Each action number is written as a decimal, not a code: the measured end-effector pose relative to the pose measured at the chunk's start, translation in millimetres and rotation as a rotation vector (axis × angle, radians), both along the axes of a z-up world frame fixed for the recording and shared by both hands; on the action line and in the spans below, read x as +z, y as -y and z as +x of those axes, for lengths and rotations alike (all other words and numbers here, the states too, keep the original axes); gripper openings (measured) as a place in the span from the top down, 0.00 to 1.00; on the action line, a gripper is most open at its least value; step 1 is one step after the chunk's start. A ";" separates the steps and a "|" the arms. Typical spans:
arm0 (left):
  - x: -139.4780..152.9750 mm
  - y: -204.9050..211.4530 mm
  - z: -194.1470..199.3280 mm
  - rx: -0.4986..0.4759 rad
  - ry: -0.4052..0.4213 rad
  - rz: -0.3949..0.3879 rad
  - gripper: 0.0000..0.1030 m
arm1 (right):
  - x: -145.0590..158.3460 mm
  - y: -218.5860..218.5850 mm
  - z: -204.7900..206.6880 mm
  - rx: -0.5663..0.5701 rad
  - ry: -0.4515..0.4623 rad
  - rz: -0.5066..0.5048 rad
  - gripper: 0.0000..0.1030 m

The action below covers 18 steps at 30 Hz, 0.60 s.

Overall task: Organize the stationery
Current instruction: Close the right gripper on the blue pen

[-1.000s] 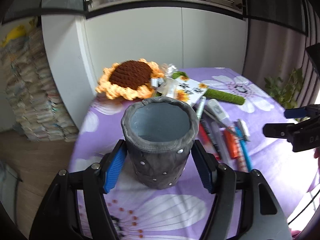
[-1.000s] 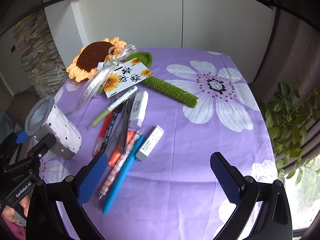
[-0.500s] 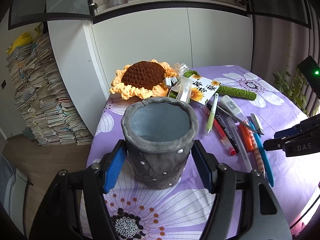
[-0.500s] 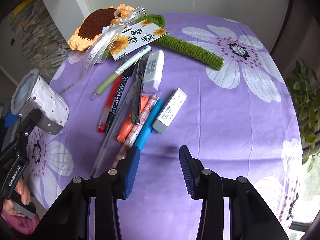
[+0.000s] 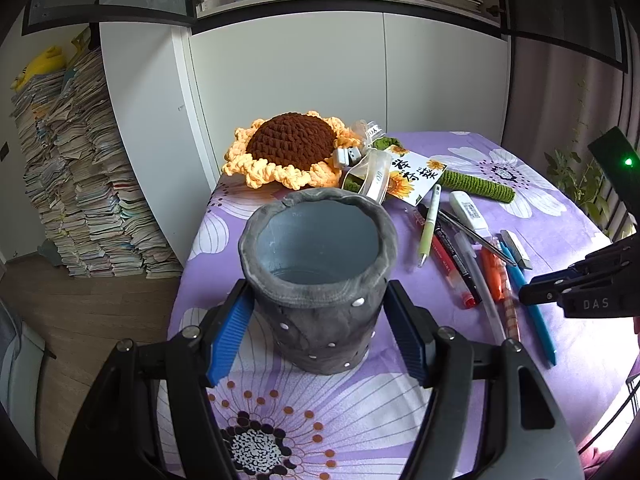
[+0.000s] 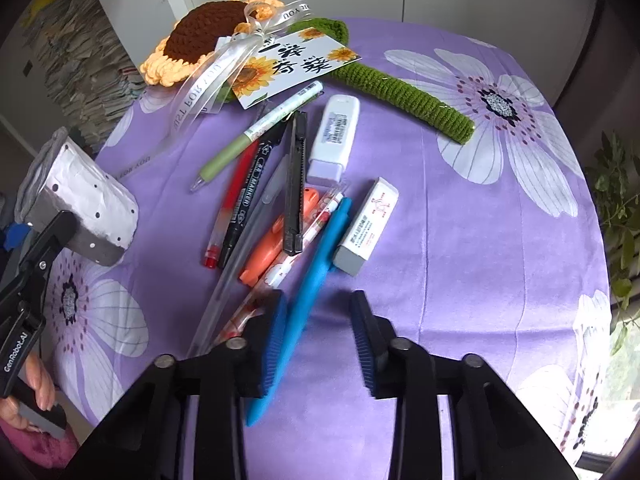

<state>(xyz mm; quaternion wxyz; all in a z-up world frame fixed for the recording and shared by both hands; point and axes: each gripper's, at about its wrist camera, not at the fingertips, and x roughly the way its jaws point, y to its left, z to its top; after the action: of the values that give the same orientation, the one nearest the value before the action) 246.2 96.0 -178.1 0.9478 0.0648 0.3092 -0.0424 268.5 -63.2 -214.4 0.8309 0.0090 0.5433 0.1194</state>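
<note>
Stationery (image 6: 256, 184) lies loose on the purple flowered surface (image 6: 440, 240), all of it to the right of the grey pen holder (image 5: 320, 304); the left gripper (image 5: 316, 292) has its blue fingers pressed against both sides of that holder, which stands upright and empty; nearest the holder lie a red pen (image 6: 232, 204) and a black marker (image 6: 248, 188); further from it, a black utility knife (image 6: 295, 184) crosses an orange highlighter (image 6: 272, 248); then the blue pen (image 6: 316, 272); the eraser (image 6: 366, 226) lies farthest from the holder; the right gripper (image 6: 318, 298) is closing, the blue pen between its fingers, against the holder-side one, clear of the other.
</note>
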 end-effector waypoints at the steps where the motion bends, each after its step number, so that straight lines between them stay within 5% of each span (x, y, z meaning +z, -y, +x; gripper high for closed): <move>1: -0.1 0.0 0.0 -0.004 0.000 -0.003 0.35 | 0.5 0.0 -1.1 0.012 -0.001 0.006 0.87; 5: -0.9 -1.9 -0.7 -0.014 -0.002 -0.011 0.35 | 1.8 -0.1 -8.2 0.046 0.034 -0.131 0.89; 14: 0.2 -3.2 -0.6 -0.023 -0.005 -0.022 0.35 | -3.6 13.8 -24.1 0.132 -0.039 -0.159 0.89; 18: 2.7 -2.5 -2.7 -0.029 -0.004 -0.033 0.35 | -0.5 14.9 -14.9 0.105 -0.043 -0.111 0.82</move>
<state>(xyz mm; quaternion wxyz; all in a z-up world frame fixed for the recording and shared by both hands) 243.5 98.5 -175.4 0.9475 0.0535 0.3093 -0.0612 253.6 -78.1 -214.9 0.8109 -0.0629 0.5665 0.1325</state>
